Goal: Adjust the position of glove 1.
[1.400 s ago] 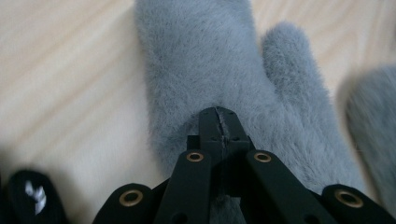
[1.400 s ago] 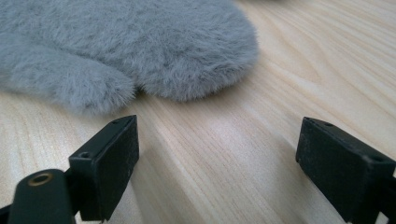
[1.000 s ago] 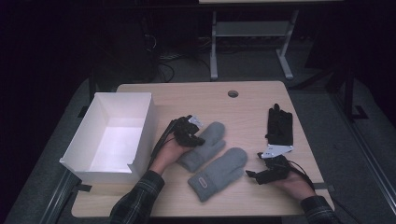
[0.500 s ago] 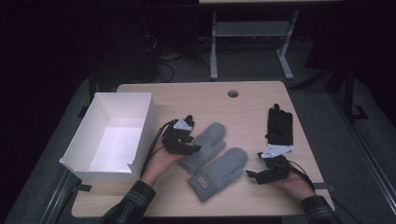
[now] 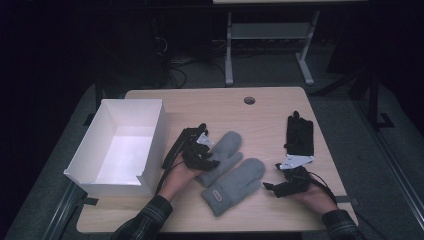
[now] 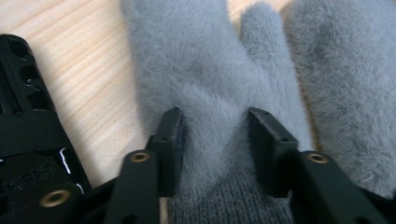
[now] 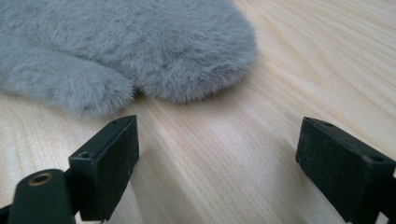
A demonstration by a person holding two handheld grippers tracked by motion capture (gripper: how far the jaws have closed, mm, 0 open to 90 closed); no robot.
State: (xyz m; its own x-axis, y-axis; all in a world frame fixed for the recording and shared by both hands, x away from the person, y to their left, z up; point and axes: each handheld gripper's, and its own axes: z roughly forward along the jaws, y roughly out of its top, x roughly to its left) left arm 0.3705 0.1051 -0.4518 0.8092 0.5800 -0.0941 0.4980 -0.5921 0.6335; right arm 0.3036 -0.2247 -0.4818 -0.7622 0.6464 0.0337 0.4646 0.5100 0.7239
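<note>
Centre frame, my left gripper [image 5: 201, 152] pinches the upper grey mitten [image 6: 205, 93] near its cuff. My right gripper [image 7: 217, 170] hovers wide apart over bare table [image 7: 289, 56]. Next, I judge: lift toward the white box [image 5: 150, 150] at left.

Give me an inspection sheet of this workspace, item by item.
Surface: light wood table, round hole near the far edge.
Job's things: two grey mittens side by side; black glove at right; white box, empty, at left.
Clutter: nothing seen.
Grippers: left gripper pinching the farther mitten's fabric; right gripper open over bare wood beside the nearer mitten.
Cables: one trailing from each gripper.
Surroundings: dark room, metal frame behind the table.
</note>
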